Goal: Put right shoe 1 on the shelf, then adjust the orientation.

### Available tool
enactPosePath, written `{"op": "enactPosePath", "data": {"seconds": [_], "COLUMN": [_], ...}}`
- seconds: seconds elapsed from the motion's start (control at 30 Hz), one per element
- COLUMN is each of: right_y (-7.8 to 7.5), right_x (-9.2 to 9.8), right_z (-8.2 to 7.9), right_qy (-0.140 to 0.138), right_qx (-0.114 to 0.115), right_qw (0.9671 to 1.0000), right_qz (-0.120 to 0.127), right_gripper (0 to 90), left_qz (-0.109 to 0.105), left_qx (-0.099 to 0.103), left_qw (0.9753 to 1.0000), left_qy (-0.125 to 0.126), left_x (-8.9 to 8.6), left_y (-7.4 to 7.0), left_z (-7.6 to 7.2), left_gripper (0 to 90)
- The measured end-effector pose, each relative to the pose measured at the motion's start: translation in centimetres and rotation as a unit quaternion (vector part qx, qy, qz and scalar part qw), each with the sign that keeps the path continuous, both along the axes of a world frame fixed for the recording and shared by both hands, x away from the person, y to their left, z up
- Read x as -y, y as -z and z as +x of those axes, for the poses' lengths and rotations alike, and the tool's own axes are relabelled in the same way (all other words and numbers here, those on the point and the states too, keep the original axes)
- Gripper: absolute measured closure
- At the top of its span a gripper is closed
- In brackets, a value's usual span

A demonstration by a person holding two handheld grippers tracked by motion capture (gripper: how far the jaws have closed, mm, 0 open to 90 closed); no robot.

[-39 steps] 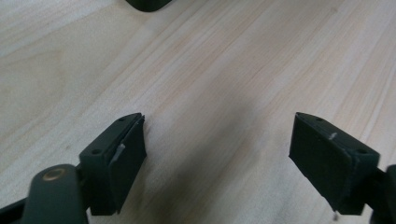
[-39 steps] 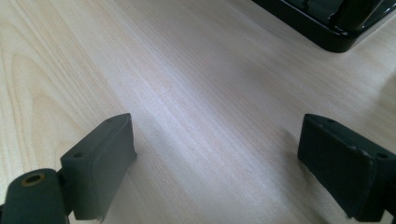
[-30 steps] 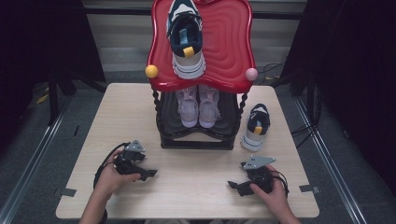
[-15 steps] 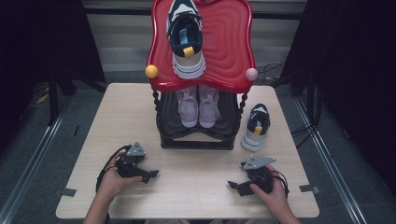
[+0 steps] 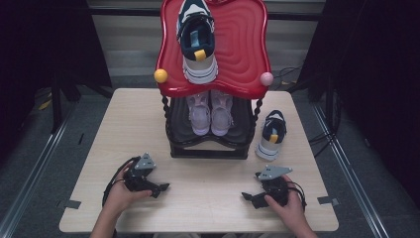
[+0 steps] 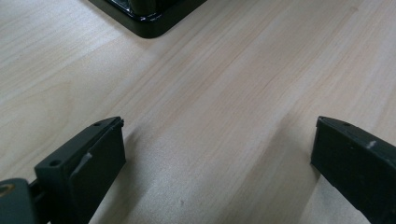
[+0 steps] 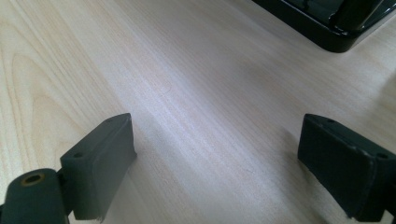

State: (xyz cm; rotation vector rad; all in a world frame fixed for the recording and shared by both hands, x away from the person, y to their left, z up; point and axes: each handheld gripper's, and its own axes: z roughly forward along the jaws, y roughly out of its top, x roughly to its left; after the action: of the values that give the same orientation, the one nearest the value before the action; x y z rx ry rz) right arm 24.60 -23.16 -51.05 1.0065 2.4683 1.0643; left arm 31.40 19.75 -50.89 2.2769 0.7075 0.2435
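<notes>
Now | rack (image 5: 208, 148): pink pair (image 5: 211, 113) inside | both tools wide apart, empty

the left tool (image 5: 161, 187) sits lower on the worktop (image 5: 208, 208) than a second ago, closer to the near edge; its hand (image 5: 119, 197) has drawn back.
</notes>
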Motion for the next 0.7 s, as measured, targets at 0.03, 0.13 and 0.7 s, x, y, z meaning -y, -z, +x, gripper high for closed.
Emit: {"op": "enactPosePath", "data": {"seconds": [0.03,0.13,0.7], "right_y": [0.00,0.00,-0.31], "right_x": [0.00,0.00,-0.10], "right_z": [0.00,0.00,0.25], "right_qy": [0.000,0.000,-0.004], "right_qx": [0.000,0.000,-0.010], "right_qw": [1.0000,1.0000,0.9999], "right_qz": [0.000,0.000,-0.011], "right_gripper": [10.3,10.3,12.3], "left_qz": [0.002,0.003,0.000], "left_qx": [0.002,0.005,0.006], "left_qw": [1.0000,1.0000,1.0000], "left_qy": [-0.001,0.000,0.002], "left_x": [-0.02,0.05,0.05], "left_y": [-0.01,0.08,0.13], "left_z": [-0.03,-0.11,-0.09], "left_gripper": [1.7,0.0,0.0]}}
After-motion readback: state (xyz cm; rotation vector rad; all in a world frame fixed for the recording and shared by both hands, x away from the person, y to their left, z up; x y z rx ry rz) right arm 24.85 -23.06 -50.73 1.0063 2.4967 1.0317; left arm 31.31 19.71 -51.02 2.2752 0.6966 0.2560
